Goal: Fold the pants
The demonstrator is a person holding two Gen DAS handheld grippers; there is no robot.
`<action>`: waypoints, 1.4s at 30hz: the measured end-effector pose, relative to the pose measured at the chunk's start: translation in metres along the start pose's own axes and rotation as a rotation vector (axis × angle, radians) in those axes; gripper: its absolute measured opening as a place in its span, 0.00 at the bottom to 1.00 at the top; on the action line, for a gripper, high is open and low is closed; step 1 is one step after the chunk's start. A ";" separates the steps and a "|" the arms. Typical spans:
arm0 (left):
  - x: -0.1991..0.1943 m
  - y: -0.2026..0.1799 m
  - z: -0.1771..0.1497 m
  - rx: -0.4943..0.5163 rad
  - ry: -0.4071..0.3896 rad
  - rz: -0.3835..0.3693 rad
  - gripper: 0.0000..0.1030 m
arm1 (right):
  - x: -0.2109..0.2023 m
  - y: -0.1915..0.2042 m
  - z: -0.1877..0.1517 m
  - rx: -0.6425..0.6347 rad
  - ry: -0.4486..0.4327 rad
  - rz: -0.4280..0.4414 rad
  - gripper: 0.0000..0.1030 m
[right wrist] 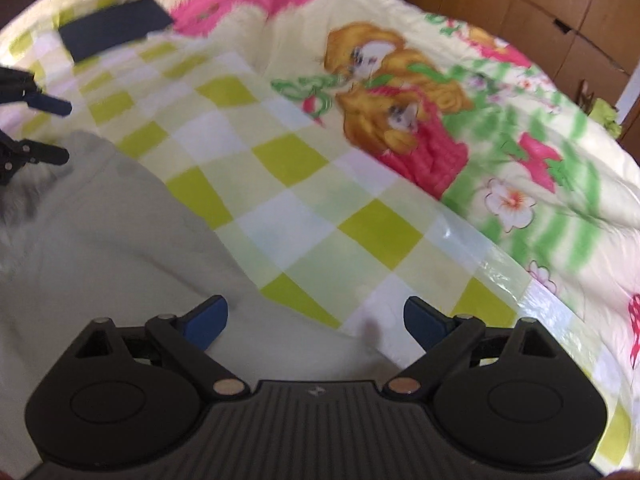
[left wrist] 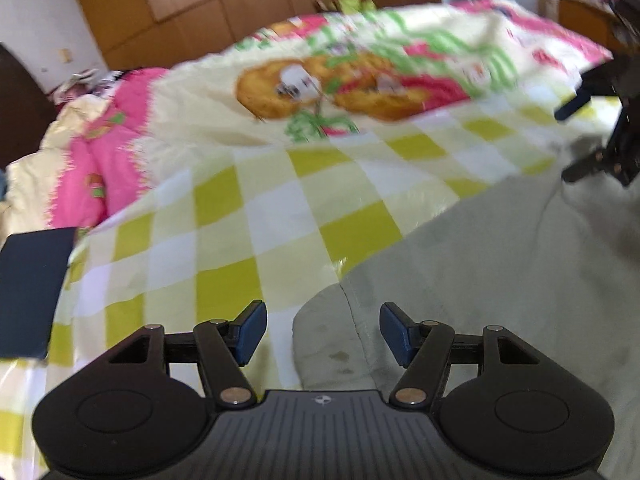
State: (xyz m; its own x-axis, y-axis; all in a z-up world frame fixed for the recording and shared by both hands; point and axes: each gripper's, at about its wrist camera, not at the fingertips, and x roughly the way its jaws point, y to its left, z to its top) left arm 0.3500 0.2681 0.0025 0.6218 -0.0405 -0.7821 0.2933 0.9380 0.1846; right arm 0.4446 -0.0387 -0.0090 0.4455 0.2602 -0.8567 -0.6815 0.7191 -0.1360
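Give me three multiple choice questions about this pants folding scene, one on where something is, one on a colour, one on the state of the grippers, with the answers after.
1. Where does the dark blue folded item lie?
A. on the checked sheet, apart from the pants
B. on top of the pants
C. in a gripper

2. What colour are the pants?
A. bright pink
B. pale grey
C. dark blue

3. How do the two grippers stand?
A. both shut on cloth
B. only the left open
C. both open, holding nothing

Answers:
1 A: the item sits on the yellow and white checked sheet, with bare sheet between it and the pants.
2 B: the cloth under both grippers is pale grey.
3 C: the left gripper and the right gripper each show a wide gap between the fingers, with nothing pinched.
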 end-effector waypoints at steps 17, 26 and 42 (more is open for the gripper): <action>0.039 0.018 0.014 0.039 0.126 -0.056 0.77 | 0.042 -0.007 0.007 0.032 0.092 0.047 0.98; 0.037 0.000 0.019 0.099 0.087 -0.012 0.35 | 0.028 -0.010 0.017 0.121 0.072 0.044 0.02; -0.056 -0.001 0.019 0.101 -0.101 0.067 0.23 | -0.015 0.004 0.000 0.088 -0.036 0.034 0.05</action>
State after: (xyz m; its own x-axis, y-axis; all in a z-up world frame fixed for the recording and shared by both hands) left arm 0.3285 0.2630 0.0571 0.7105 -0.0183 -0.7035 0.3172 0.9007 0.2970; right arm 0.4352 -0.0393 0.0035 0.4445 0.3076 -0.8413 -0.6440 0.7625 -0.0614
